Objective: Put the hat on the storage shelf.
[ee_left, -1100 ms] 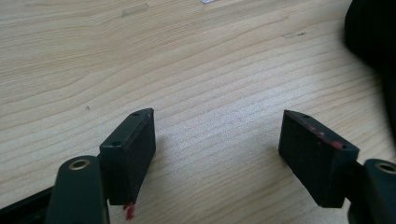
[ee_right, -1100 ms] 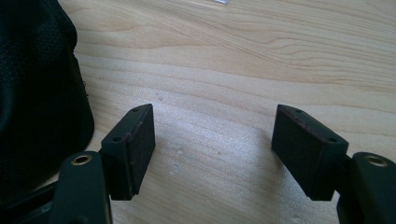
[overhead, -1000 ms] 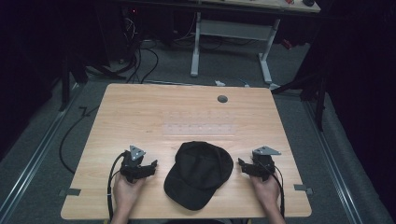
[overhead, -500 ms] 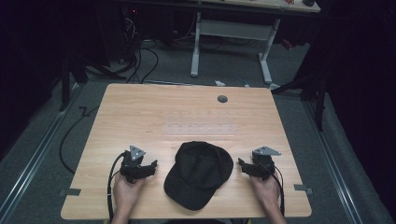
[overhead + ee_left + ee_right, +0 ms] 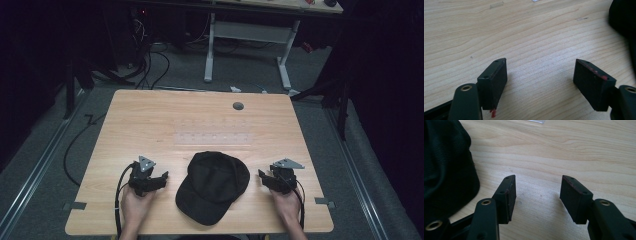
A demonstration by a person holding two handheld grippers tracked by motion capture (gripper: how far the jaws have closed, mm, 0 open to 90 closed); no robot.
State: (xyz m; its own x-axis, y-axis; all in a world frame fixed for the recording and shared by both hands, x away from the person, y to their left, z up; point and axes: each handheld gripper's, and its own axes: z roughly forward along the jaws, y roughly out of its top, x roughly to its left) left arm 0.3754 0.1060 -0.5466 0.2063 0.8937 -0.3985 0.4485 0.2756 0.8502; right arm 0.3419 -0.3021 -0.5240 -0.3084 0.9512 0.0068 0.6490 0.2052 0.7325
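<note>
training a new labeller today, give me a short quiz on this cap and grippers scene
1. True or false: the black cap lies on the wooden table between the two hand-held grippers.
2. Multiple choice: what is between the jaws of the left hand-held gripper? A) the cap's brim B) nothing but bare table C) a cable
3. Short answer: in the right gripper view, on which side of the right hand-held gripper does the cap appear?

Key
1. True.
2. B.
3. The left side. The right hand-held gripper's jaws have just been closing, with nothing between them; they stand apart and do not touch the cap.
</note>
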